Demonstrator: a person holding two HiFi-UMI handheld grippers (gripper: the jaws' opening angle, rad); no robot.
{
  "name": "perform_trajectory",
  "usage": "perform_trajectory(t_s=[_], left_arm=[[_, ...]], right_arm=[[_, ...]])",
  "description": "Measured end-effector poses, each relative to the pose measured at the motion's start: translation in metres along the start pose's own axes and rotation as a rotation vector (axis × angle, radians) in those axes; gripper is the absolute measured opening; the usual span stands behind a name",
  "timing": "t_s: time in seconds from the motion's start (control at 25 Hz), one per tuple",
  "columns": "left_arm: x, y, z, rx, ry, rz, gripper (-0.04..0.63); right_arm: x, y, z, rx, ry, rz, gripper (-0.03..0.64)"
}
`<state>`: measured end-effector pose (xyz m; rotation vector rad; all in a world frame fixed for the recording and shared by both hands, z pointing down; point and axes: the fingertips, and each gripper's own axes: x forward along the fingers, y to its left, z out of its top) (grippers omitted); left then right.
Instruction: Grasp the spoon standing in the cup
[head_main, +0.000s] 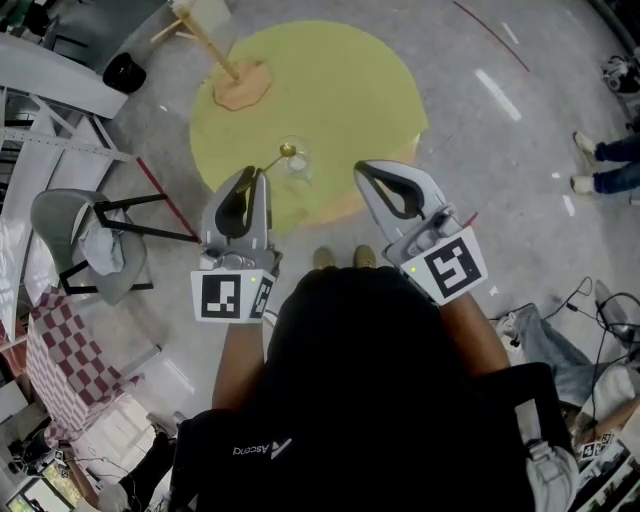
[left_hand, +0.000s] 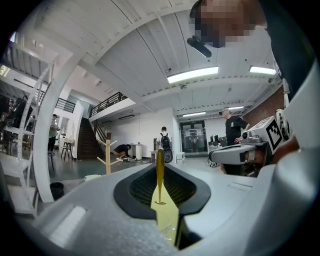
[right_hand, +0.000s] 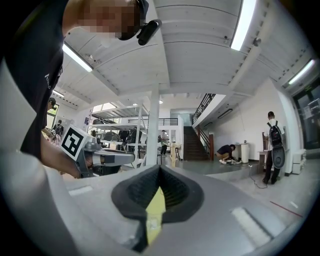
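A clear glass cup (head_main: 297, 163) stands on the round yellow table (head_main: 340, 90), near its front edge. A thin gold spoon (head_main: 278, 157) slants from the cup's rim to the tips of my left gripper (head_main: 260, 172), which is shut on its handle. In the left gripper view the spoon (left_hand: 160, 175) stands upright, pinched between the closed tips of that gripper (left_hand: 160, 164), with the yellow table showing below it. My right gripper (head_main: 362, 170) hovers to the right of the cup, apart from it. Its jaws meet at the tips (right_hand: 160, 167) with nothing between them.
A wooden peg stand (head_main: 215, 45) on an orange base stands at the table's far left. A grey chair (head_main: 85, 240) and a checked cloth (head_main: 60, 350) are on the floor to the left. Another person's feet (head_main: 600, 165) are at the right.
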<state>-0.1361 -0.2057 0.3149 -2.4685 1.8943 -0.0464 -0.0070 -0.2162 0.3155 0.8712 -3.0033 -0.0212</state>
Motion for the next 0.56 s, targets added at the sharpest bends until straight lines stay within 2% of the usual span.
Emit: perform_trajectory(t_s=[0.56], left_arm=[[-0.0018,-0.0006,0.0011,0.0,-0.001,0.007,0.044]], right_arm=[[-0.0016,-0.0015,0.0018,-0.006,-0.007,0.005,0.003]])
